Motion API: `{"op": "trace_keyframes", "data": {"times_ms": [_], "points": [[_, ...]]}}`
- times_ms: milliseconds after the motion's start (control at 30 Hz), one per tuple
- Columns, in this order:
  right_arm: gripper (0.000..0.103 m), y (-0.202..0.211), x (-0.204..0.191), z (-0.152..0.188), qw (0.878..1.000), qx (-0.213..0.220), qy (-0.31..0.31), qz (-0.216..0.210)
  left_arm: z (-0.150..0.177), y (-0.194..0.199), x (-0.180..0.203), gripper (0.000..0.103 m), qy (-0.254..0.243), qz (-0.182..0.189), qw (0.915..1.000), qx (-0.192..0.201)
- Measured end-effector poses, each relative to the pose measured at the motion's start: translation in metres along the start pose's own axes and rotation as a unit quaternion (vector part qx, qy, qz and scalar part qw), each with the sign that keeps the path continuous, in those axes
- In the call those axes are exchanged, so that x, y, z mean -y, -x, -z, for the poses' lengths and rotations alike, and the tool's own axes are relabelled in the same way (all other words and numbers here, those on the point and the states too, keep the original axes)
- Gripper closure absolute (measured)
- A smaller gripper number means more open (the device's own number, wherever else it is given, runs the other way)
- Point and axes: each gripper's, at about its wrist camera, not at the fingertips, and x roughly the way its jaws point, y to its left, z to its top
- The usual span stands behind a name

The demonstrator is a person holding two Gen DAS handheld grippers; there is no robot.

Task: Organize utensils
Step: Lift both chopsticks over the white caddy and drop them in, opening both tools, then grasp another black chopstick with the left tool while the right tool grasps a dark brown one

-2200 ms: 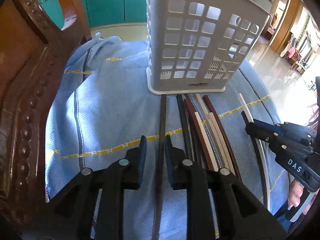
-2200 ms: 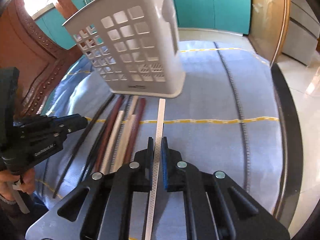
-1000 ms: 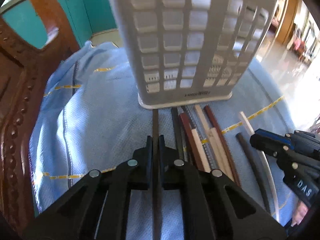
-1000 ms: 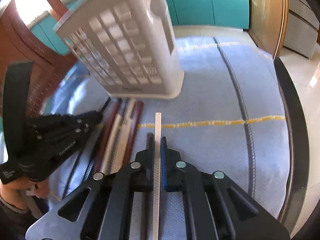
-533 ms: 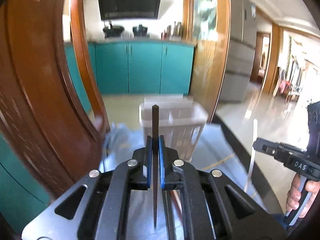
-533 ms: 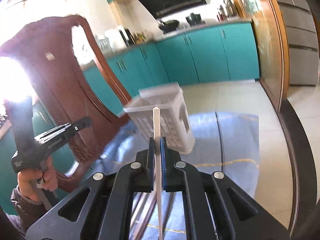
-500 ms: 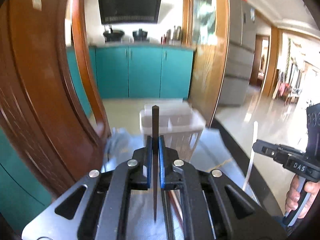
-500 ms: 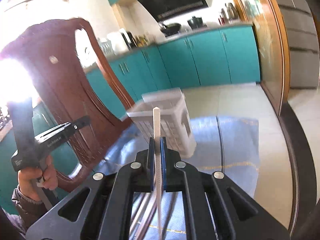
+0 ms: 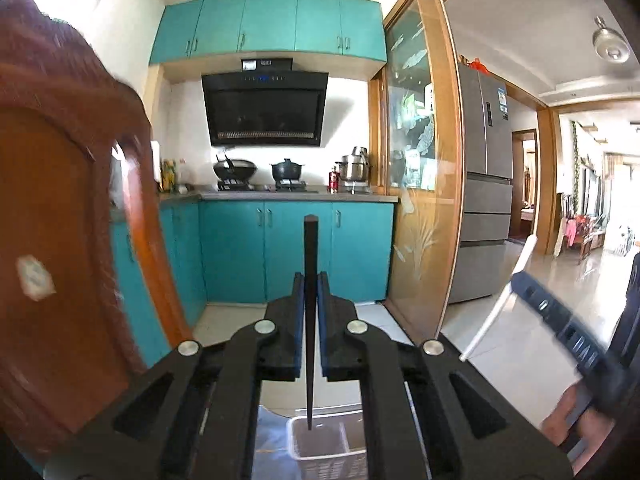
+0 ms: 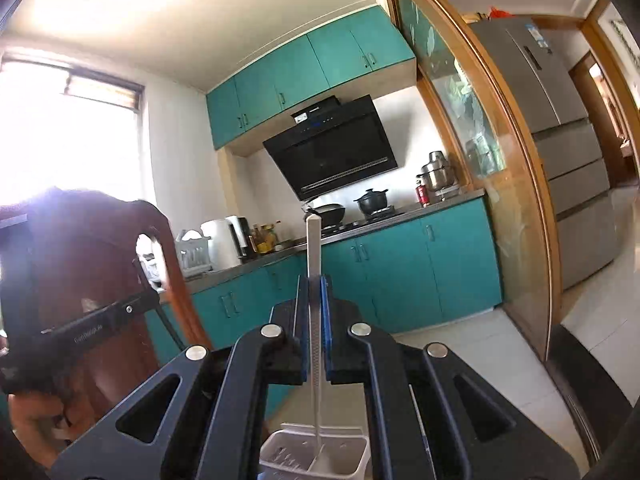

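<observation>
The dark chopstick (image 9: 310,320) is clamped upright by the left claw (image 9: 310,292), its tip hanging over the open white basket (image 9: 316,456). The white chopstick (image 10: 315,320) is clamped by the right claw (image 10: 312,296), its lower end reaching inside the basket's rim (image 10: 320,428).

Upright between the left gripper's (image 9: 309,304) closed jaws: one chopstick (image 9: 310,280), tip over the basket (image 9: 324,454) below. Upright between the right gripper's (image 10: 315,312) closed jaws: another chopstick (image 10: 314,264), lower end inside the basket (image 10: 314,456). Left of both: a chair back (image 9: 60,240). Behind: counter (image 9: 280,194), with fridge (image 9: 486,184) to its right.
</observation>
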Motion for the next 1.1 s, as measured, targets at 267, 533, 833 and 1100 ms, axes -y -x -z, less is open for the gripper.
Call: {"op": "trace_keyframes", "data": {"times_ms": [267,533,833,1100], "points": [[0.096,-0.041,0.009,0.07,0.994,-0.097,0.043,0.012,0.081,-0.071,-0.021,0.096,0.048,-0.024,0.9953,-0.08],[0.094,-0.016,-0.008,0.076,0.991,-0.116,0.058,0.021,0.114,-0.081,-0.031,0.096,0.066,-0.034,0.9911,-0.11],[0.073,0.062,0.009,0.087,0.995,-0.086,0.06,0.003,0.123,-0.031,-0.034,0.087,0.065,-0.026,0.9944,-0.078],[0.073,0.008,0.015,0.193,0.926,-0.373,0.047,0.014,0.193,-0.034,-0.046,0.086,0.066,-0.031,0.9786,-0.192]]}}
